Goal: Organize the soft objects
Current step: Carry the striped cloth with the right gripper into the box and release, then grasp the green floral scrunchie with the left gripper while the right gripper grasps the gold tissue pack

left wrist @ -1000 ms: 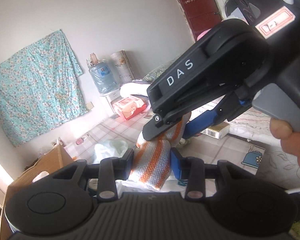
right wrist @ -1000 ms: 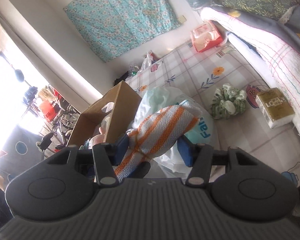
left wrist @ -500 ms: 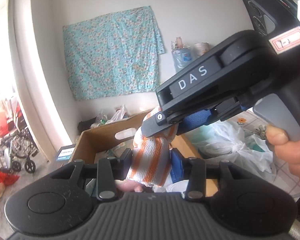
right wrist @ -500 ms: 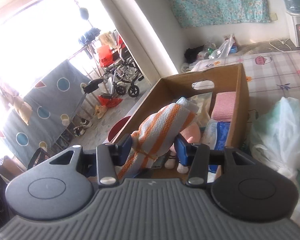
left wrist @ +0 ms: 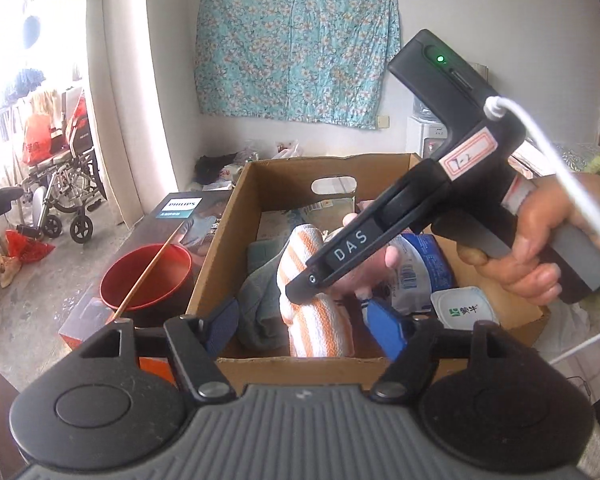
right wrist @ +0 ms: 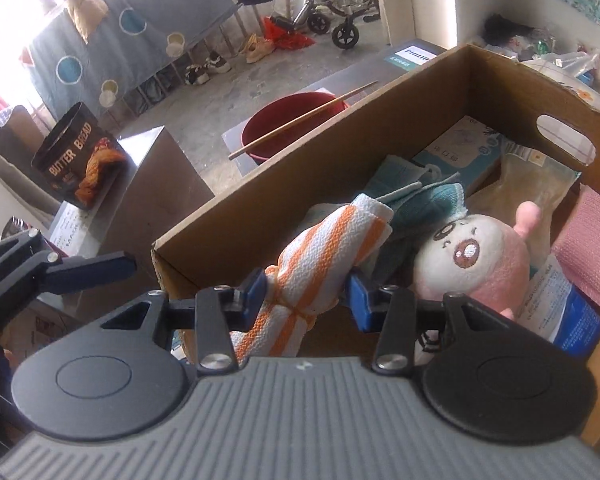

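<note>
An orange-and-white striped rolled towel [right wrist: 320, 264] hangs over the near end of an open cardboard box [right wrist: 420, 92]. My right gripper [right wrist: 306, 292] is shut on the striped towel, which also shows in the left wrist view [left wrist: 320, 312]. My left gripper [left wrist: 304, 328] is open, its fingers spread wide on either side of the towel without touching it. The box [left wrist: 236, 216] holds a teal cloth [right wrist: 424, 200], a pink plush toy [right wrist: 472, 260], a pink cloth [right wrist: 588, 240] and packets.
A red basin [left wrist: 146, 276] with a wooden stick across it stands left of the box on a dark Philips carton [left wrist: 180, 208]. A butter bread tin [right wrist: 76, 160] stands at the left. A wheelchair [left wrist: 60, 192] stands farther back.
Both grippers swung from the floor side over to the box with the towel. My left gripper has opened and let go of the towel; the right one still holds it.
</note>
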`<state>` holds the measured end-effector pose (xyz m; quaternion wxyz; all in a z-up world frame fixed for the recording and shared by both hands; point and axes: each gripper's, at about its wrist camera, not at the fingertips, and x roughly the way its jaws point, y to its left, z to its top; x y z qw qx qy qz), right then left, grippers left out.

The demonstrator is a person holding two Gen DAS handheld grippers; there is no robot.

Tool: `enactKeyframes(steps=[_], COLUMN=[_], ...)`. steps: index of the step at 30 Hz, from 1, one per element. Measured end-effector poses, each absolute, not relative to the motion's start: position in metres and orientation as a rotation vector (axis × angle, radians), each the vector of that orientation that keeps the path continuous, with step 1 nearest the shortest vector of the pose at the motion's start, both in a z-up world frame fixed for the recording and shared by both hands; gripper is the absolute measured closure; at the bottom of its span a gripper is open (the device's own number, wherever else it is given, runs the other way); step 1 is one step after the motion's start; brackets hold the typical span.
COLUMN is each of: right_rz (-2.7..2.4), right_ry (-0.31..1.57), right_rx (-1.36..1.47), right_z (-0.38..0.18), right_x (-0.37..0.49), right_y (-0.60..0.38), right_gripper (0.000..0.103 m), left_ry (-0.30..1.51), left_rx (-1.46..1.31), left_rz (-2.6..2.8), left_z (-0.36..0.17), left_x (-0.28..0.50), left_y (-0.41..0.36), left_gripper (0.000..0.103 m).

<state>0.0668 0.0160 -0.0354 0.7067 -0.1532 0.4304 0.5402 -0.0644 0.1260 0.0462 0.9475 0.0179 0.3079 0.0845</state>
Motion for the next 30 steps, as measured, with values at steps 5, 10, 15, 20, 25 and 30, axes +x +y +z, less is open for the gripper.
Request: enactKeyframes(steps=[5, 10, 15, 20, 25, 30], right_rz=[1.27, 1.29, 1.258, 1.198, 1.093, 0.889], right_ry=[1.007, 1.048, 1.08, 1.033, 0.912, 0.765], right_rx=[-0.455, -0.38, -0.241, -0.063, 0.082, 0.121], right_z=[-0.057, -0.061, -0.059, -0.039, -0.016, 0.0], right_x=[0.055, 0.066, 0.087, 0.099, 0.093, 0.078], right_y=[0.05, 0.051, 0.033, -0.02, -0.098, -0.188], right_gripper=[0.058, 0.055, 0.055, 0.052, 0.046, 0.034], left_ry=[0.663, 0.668, 0.672, 0.66, 0.646, 0.616], left_rx=[-0.015, -0.026, -0.04, -0.047, -0.054, -0.051], left_rz=[0.155, 0.154, 0.13, 0.102, 0.043, -0.073], left_z=[0.042, 0.038, 0.036, 0.035, 0.04, 0.047], left_x=[-0.07, -0.069, -0.064, -0.061, -0.05, -0.035], left_y=[0.138, 0.136, 0.132, 0.122, 0.105, 0.075], left_gripper=[0.029, 0.029, 0.028, 0.027, 0.027, 0.025])
